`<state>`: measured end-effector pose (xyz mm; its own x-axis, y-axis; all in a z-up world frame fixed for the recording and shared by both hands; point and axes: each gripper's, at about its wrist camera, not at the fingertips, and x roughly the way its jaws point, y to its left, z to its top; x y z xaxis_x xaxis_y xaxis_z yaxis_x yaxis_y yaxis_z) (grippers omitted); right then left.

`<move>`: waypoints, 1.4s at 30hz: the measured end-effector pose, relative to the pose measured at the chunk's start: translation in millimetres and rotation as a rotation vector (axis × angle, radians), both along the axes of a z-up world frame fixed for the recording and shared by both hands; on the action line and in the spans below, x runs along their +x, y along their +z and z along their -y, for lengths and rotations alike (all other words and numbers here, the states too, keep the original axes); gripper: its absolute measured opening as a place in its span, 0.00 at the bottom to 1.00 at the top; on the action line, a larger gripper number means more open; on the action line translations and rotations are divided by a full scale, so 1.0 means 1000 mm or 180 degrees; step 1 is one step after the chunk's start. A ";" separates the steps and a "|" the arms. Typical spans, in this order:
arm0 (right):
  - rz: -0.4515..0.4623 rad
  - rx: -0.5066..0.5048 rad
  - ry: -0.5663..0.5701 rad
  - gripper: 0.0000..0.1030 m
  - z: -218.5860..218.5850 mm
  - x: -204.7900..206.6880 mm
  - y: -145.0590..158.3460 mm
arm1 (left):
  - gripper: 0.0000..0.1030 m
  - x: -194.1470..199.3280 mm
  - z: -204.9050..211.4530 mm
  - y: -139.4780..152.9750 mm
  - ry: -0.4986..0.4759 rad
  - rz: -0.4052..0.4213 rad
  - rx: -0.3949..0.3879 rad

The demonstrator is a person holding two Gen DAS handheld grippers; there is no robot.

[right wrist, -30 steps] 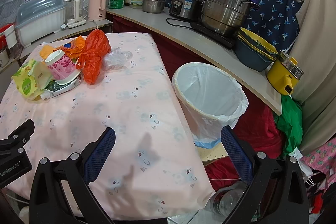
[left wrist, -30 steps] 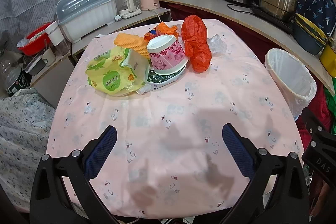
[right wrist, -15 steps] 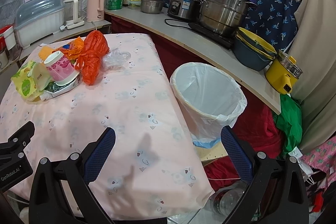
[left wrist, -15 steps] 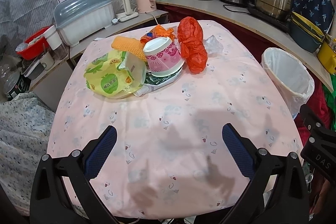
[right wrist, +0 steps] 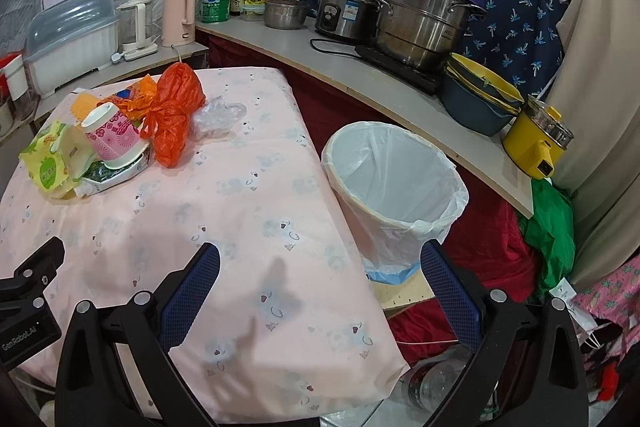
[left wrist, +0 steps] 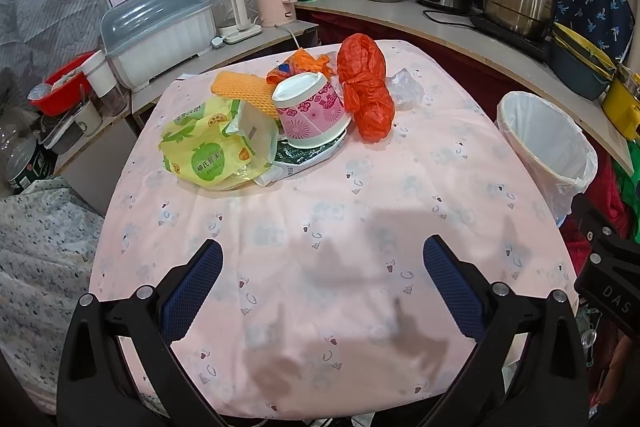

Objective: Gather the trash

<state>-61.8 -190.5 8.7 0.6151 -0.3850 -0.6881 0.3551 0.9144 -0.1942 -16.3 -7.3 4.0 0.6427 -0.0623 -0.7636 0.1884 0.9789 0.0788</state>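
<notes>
On the far part of the table point(left wrist: 320, 267) lies a heap of trash. A cup point(left wrist: 312, 111) stands on a flat packet point(left wrist: 308, 157), with a crumpled wrapper point(left wrist: 208, 147) to its left and a knotted bag point(left wrist: 366, 91) touching its right. A sponge point(left wrist: 240, 91) lies behind the wrapper, and a clear bag point(left wrist: 406, 89) right of the knotted bag. The bin point(right wrist: 394, 187) stands just beside the table's right edge, with a counter point(right wrist: 400, 99) behind it.
</notes>
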 end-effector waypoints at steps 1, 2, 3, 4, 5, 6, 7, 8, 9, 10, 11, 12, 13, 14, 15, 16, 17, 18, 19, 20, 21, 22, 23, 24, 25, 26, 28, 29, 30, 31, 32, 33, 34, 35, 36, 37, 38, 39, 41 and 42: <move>0.0010 0.0009 -0.0006 0.93 0.000 0.000 0.001 | 0.93 0.000 0.000 0.000 0.0001 -0.0008 -0.0014; 0.0022 0.0012 -0.0015 0.93 -0.001 0.001 0.001 | 0.93 0.001 -0.001 0.001 0.0000 -0.0018 -0.0026; 0.0025 0.0016 -0.0019 0.93 0.000 0.002 0.001 | 0.93 0.002 -0.002 0.000 -0.0001 -0.0029 -0.0036; 0.0027 0.0018 -0.0021 0.93 0.000 0.002 0.001 | 0.93 0.003 -0.002 0.000 -0.0002 -0.0041 -0.0045; 0.0030 0.0022 -0.0020 0.93 -0.001 0.003 0.001 | 0.93 0.004 -0.003 0.000 -0.0001 -0.0050 -0.0053; 0.0031 0.0026 -0.0019 0.93 -0.001 0.004 0.001 | 0.93 0.005 -0.004 0.000 -0.0002 -0.0056 -0.0060; 0.0032 0.0029 -0.0019 0.93 -0.001 0.005 0.001 | 0.93 0.005 -0.005 0.000 -0.0003 -0.0060 -0.0068; 0.0032 0.0032 -0.0017 0.93 -0.002 0.006 0.001 | 0.93 0.006 -0.006 0.000 -0.0003 -0.0060 -0.0074; 0.0032 0.0035 -0.0014 0.93 -0.003 0.008 0.000 | 0.93 0.007 -0.007 -0.001 -0.0001 -0.0061 -0.0079; 0.0032 0.0036 -0.0010 0.93 -0.003 0.009 0.000 | 0.93 0.008 -0.008 -0.001 0.0003 -0.0063 -0.0086; 0.0033 0.0037 -0.0003 0.93 -0.005 0.010 0.000 | 0.93 0.010 -0.010 -0.001 0.0010 -0.0070 -0.0093; 0.0032 0.0035 0.0004 0.93 -0.006 0.012 -0.001 | 0.93 0.010 -0.011 -0.002 0.0016 -0.0076 -0.0102; 0.0027 0.0034 0.0011 0.93 -0.007 0.013 -0.001 | 0.93 0.012 -0.013 -0.002 0.0027 -0.0078 -0.0112; 0.0023 0.0032 0.0017 0.93 -0.008 0.015 -0.002 | 0.93 0.013 -0.014 -0.002 0.0036 -0.0077 -0.0115; 0.0020 0.0031 0.0021 0.93 -0.008 0.016 -0.002 | 0.93 0.014 -0.016 -0.003 0.0044 -0.0074 -0.0121; 0.0015 0.0030 0.0027 0.93 -0.009 0.017 -0.003 | 0.93 0.015 -0.017 -0.003 0.0046 -0.0070 -0.0132; 0.0013 0.0030 0.0034 0.93 -0.010 0.019 -0.003 | 0.93 0.017 -0.019 -0.003 0.0054 -0.0070 -0.0136; 0.0011 0.0030 0.0038 0.93 -0.012 0.021 -0.004 | 0.93 0.018 -0.021 -0.003 0.0062 -0.0068 -0.0143; 0.0011 0.0032 0.0041 0.93 -0.012 0.022 -0.004 | 0.93 0.019 -0.023 -0.003 0.0067 -0.0065 -0.0152; 0.0014 0.0035 0.0049 0.93 -0.013 0.024 -0.005 | 0.93 0.021 -0.024 -0.004 0.0077 -0.0062 -0.0154; 0.0018 0.0040 0.0053 0.93 -0.014 0.026 -0.005 | 0.93 0.022 -0.026 -0.004 0.0087 -0.0058 -0.0158; 0.0027 0.0052 0.0058 0.93 -0.015 0.029 -0.006 | 0.93 0.025 -0.029 -0.005 0.0101 -0.0054 -0.0163; 0.0029 0.0062 0.0059 0.93 -0.015 0.030 -0.007 | 0.93 0.026 -0.031 -0.006 0.0112 -0.0048 -0.0164; 0.0030 0.0079 0.0061 0.93 -0.016 0.033 -0.008 | 0.93 0.029 -0.033 -0.006 0.0128 -0.0043 -0.0164; 0.0028 0.0094 0.0065 0.93 -0.017 0.036 -0.009 | 0.93 0.032 -0.036 -0.007 0.0152 -0.0040 -0.0169; 0.0028 0.0102 0.0072 0.93 -0.018 0.038 -0.010 | 0.93 0.035 -0.040 -0.008 0.0189 -0.0030 -0.0183; 0.0026 0.0096 0.0096 0.93 -0.022 0.042 -0.012 | 0.93 0.040 -0.049 -0.009 0.0268 0.0001 -0.0205; 0.0022 0.0089 0.0103 0.93 -0.023 0.044 -0.013 | 0.93 0.044 -0.053 -0.010 0.0309 0.0009 -0.0202; -0.0023 0.0097 0.0117 0.93 -0.024 0.047 -0.013 | 0.93 0.047 -0.057 -0.011 0.0339 0.0008 -0.0200; 0.0007 0.0071 0.0132 0.93 -0.027 0.051 -0.015 | 0.93 0.051 -0.062 -0.013 0.0377 0.0001 -0.0200; 0.0007 0.0068 0.0140 0.93 -0.028 0.053 -0.015 | 0.93 0.055 -0.066 -0.014 0.0404 -0.0005 -0.0205; 0.0009 0.0063 0.0154 0.93 -0.030 0.057 -0.016 | 0.93 0.059 -0.069 -0.015 0.0424 -0.0009 -0.0204; 0.0014 0.0061 0.0170 0.93 -0.032 0.060 -0.016 | 0.93 0.062 -0.071 -0.017 0.0442 -0.0012 -0.0196; 0.0021 0.0060 0.0182 0.93 -0.033 0.063 -0.017 | 0.93 0.066 -0.074 -0.017 0.0466 -0.0018 -0.0194; 0.0026 0.0061 0.0199 0.93 -0.035 0.067 -0.017 | 0.93 0.070 -0.077 -0.018 0.0493 -0.0027 -0.0200; 0.0029 0.0060 0.0211 0.93 -0.036 0.070 -0.017 | 0.93 0.074 -0.080 -0.019 0.0517 -0.0033 -0.0222; 0.0032 0.0058 0.0228 0.93 -0.038 0.075 -0.018 | 0.93 0.078 -0.082 -0.019 0.0532 -0.0030 -0.0237; 0.0036 0.0056 0.0242 0.93 -0.039 0.079 -0.018 | 0.93 0.083 -0.084 -0.019 0.0552 -0.0021 -0.0247; 0.0051 0.0057 0.0272 0.93 -0.042 0.089 -0.018 | 0.93 0.092 -0.087 -0.020 0.0582 0.0006 -0.0261; 0.0058 0.0071 0.0286 0.93 -0.043 0.094 -0.017 | 0.93 0.096 -0.088 -0.020 0.0593 0.0011 -0.0266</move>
<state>32.3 -147.8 -8.3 0.6589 -0.3125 -0.6842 0.2748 0.9468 -0.1677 80.0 80.8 -16.2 0.6517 -0.0051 -0.7584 0.0033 1.0000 -0.0039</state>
